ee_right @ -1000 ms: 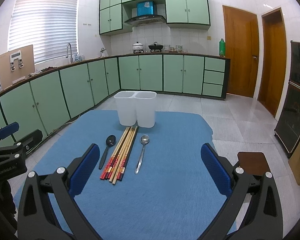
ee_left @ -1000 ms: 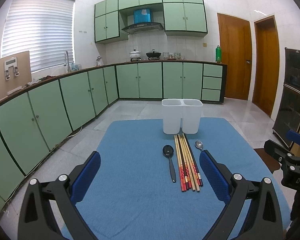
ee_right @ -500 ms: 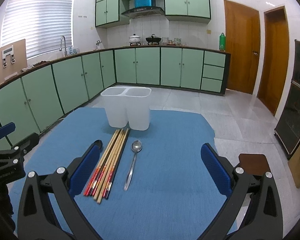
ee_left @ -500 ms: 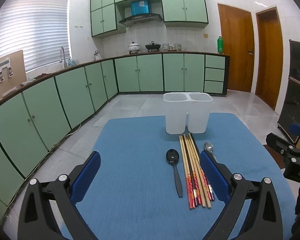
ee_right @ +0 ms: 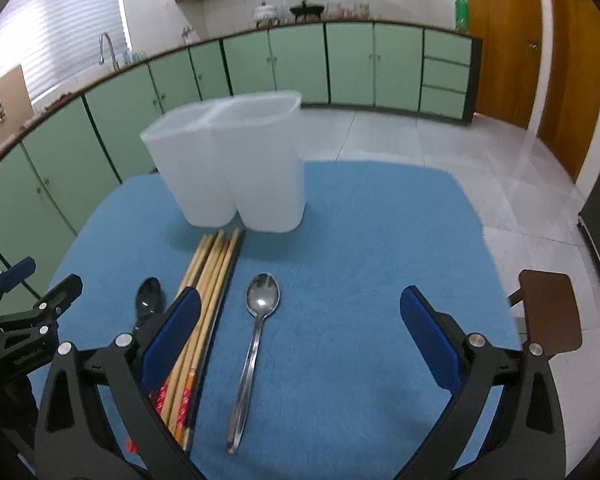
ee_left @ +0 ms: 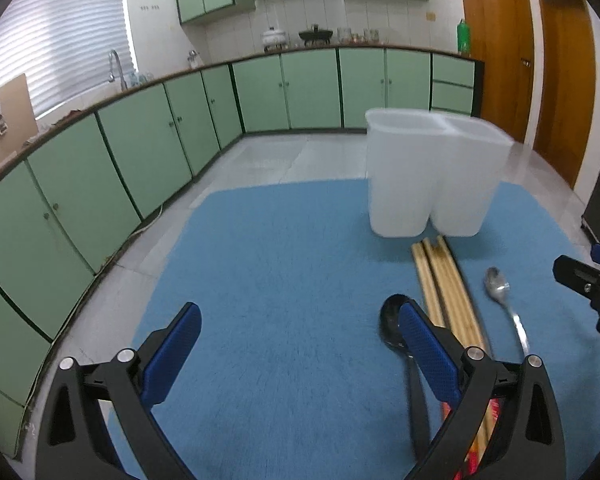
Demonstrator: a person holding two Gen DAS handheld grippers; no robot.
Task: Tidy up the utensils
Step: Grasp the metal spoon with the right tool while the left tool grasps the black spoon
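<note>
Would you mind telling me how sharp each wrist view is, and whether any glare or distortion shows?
Left wrist view: the white holder is smeared by motion, and the counter line bows from the fisheye. Right wrist view: the holder is blurred too, while the metal spoon stays fairly crisp with a small highlight in its bowl.

A blue cloth [ee_right: 360, 240] covered the table; the holder [ee_right: 236, 168] was translucent white, one spoon [ee_right: 256, 336] silver, another spoon [ee_right: 148, 300] black.

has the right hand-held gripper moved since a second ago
Yes. The right hand-held gripper moved forward toward the white holder, which looms larger now.
</note>
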